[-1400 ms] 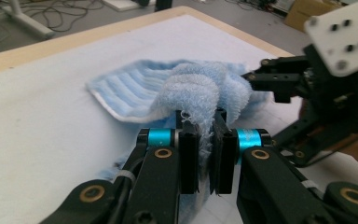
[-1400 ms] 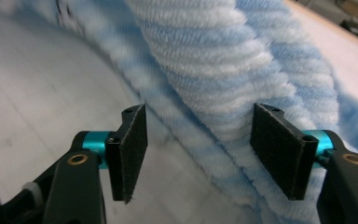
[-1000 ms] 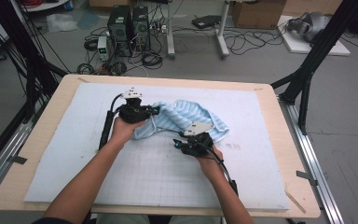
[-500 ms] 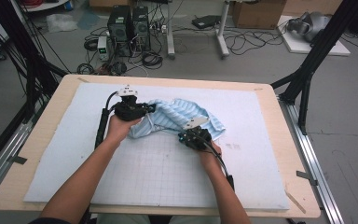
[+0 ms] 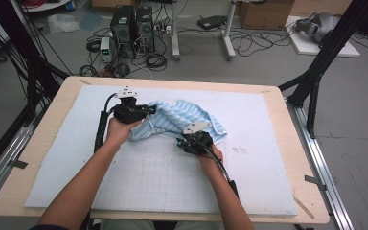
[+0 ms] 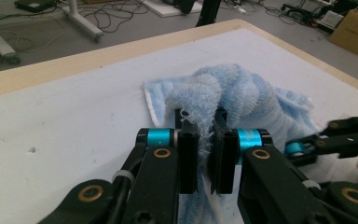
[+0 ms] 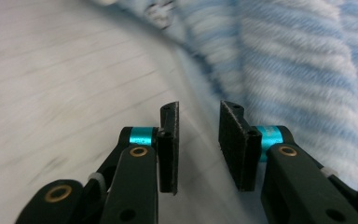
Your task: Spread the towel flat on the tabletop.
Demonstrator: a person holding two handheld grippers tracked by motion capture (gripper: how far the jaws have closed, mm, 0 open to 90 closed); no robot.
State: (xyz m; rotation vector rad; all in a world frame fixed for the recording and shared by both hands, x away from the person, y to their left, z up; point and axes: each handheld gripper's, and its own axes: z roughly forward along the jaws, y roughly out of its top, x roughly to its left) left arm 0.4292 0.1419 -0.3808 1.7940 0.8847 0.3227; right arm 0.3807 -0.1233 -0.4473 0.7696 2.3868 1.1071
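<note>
A light blue striped towel (image 5: 182, 117) lies bunched on the pale mat (image 5: 172, 182) at mid table. My left gripper (image 5: 148, 110) is at the towel's left end and is shut on a fold of the towel (image 6: 242, 93), whose fluffy cloth is pinched between its pads (image 6: 188, 149). My right gripper (image 5: 182, 141) hovers low at the towel's near edge. Its jaws have just been opening and now stand apart (image 7: 198, 112) with nothing between them, only the mat below. The towel (image 7: 298, 70) lies just ahead and to the right of them.
The mat covers most of the wooden table (image 5: 311, 211). Black frame legs (image 5: 316, 72) stand at both sides of the table. Computer towers (image 5: 132, 24) and loose cables (image 5: 254, 43) lie on the floor beyond the far edge.
My right gripper has shifted slightly left and away from the person along the towel's near edge. The left gripper and the towel have hardly moved.
</note>
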